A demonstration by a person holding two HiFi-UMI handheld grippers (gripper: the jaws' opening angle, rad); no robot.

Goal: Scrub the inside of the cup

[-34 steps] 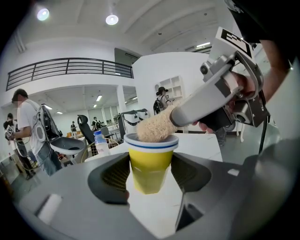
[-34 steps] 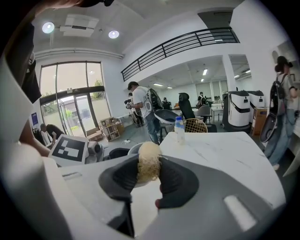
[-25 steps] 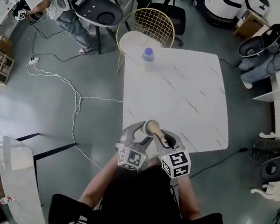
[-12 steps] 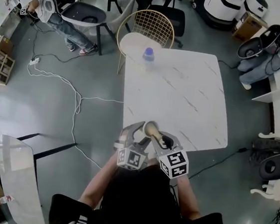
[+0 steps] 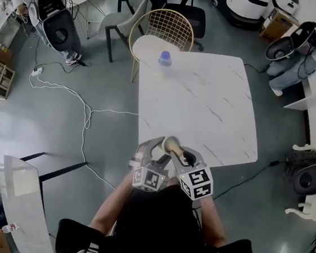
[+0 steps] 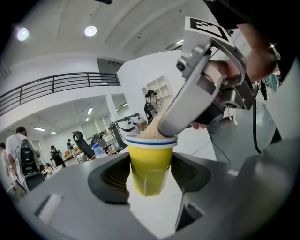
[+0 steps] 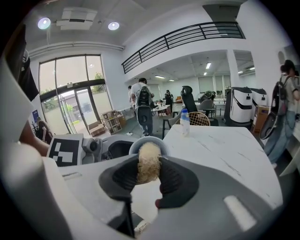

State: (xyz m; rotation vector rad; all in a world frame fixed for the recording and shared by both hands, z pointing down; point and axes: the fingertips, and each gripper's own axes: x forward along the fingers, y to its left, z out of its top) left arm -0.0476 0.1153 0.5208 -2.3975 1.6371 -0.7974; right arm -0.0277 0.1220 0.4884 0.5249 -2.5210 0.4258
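My left gripper (image 6: 149,173) is shut on a yellow cup (image 6: 150,161) with a white and blue rim, held above the near edge of the white marble table (image 5: 205,111). My right gripper (image 7: 147,173) is shut on a tan loofah scrubber (image 7: 148,161), whose far end is pushed into the cup's mouth (image 7: 148,140). In the head view the cup (image 5: 170,144) sits between both grippers, left gripper (image 5: 154,151) and right gripper (image 5: 184,154), close to my body. The cup's inside is hidden by the scrubber.
A clear bottle with a blue cap (image 5: 164,58) stands at the table's far edge. A wire chair (image 5: 168,28) sits behind it. People and office chairs fill the room's edges; a white cable (image 5: 86,109) lies on the floor at left.
Both grippers, the cup and the scrubber stay in the same place. A person at the far left has moved with a chair.
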